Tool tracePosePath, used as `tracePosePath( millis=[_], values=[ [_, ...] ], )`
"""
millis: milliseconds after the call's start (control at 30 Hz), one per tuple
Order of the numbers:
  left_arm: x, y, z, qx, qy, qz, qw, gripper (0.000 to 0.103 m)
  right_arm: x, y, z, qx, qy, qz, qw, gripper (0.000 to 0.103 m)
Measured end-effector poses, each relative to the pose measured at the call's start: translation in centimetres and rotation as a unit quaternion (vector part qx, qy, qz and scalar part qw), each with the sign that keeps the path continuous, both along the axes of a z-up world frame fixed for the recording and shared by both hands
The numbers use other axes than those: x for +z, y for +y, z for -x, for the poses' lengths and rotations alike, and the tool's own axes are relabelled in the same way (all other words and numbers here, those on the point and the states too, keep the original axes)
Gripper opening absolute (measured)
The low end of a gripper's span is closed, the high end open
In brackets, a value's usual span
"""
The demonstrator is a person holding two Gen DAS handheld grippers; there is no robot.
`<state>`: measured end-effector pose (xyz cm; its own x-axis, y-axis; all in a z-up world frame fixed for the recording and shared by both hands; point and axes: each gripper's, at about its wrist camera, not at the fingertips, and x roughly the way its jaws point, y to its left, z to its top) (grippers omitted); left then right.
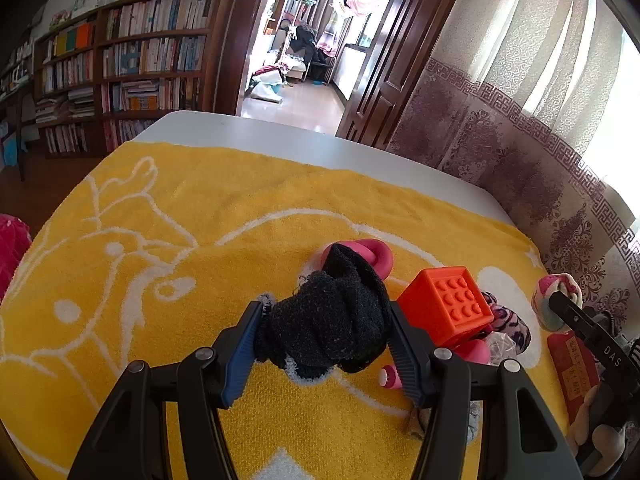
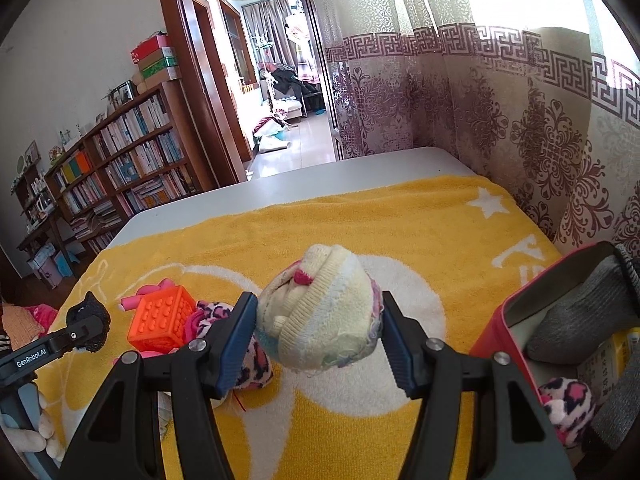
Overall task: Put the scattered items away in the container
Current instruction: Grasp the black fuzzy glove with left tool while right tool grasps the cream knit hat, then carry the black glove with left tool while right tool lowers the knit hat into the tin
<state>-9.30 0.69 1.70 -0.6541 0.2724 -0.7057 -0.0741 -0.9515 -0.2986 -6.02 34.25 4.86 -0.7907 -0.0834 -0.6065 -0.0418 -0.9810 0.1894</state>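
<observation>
My left gripper [image 1: 326,320] is shut on a balled black sock [image 1: 332,320], held just above the yellow towel [image 1: 160,240]. My right gripper [image 2: 318,320] is shut on a balled cream sock [image 2: 320,312] above the towel [image 2: 400,220]. The red container [image 2: 500,324] sits at the right edge of the right wrist view, holding a grey sock [image 2: 580,316] and a leopard-print sock [image 2: 568,404]. An orange studded cube [image 1: 448,304] lies right of the left gripper, with a pink ring toy [image 1: 372,252] behind it and a leopard-print sock [image 1: 508,320] beside it.
The towel covers a white table [image 1: 260,132] whose far edge shows bare. A patterned curtain [image 2: 480,100] hangs along the right side. Bookshelves [image 1: 132,64] and an open doorway [image 1: 304,48] stand beyond the table. The other gripper [image 1: 588,336] shows at the right.
</observation>
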Motion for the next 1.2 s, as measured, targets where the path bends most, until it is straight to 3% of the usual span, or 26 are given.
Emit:
tracePosePath(
  millis=[300, 567, 933, 1200],
  values=[
    [0.8, 0.9, -0.7, -0.016, 0.012, 0.0, 0.9998, 0.062, 2.7, 0.6, -1.9, -0.029, 0.043, -0.012, 0.999, 0.065],
    [2.1, 1.7, -1.7, -0.032, 0.031, -0.002, 0.999, 0.062, 4.7, 4.1, -8.1, -0.093, 0.085, 0.0, 0.992, 0.065],
    [3.5, 6.6, -3.9, -0.084, 0.044, 0.011, 0.9955, 0.062, 4.0, 10.8, -17.7, -0.17, 0.062, -0.038, 0.983, 0.065],
    [5.3, 12.6, -6.1, -0.142, 0.053, 0.007, 0.9884, 0.062, 2.7, 12.6, -19.5, -0.165, 0.043, -0.039, 0.984, 0.065]
  ],
)
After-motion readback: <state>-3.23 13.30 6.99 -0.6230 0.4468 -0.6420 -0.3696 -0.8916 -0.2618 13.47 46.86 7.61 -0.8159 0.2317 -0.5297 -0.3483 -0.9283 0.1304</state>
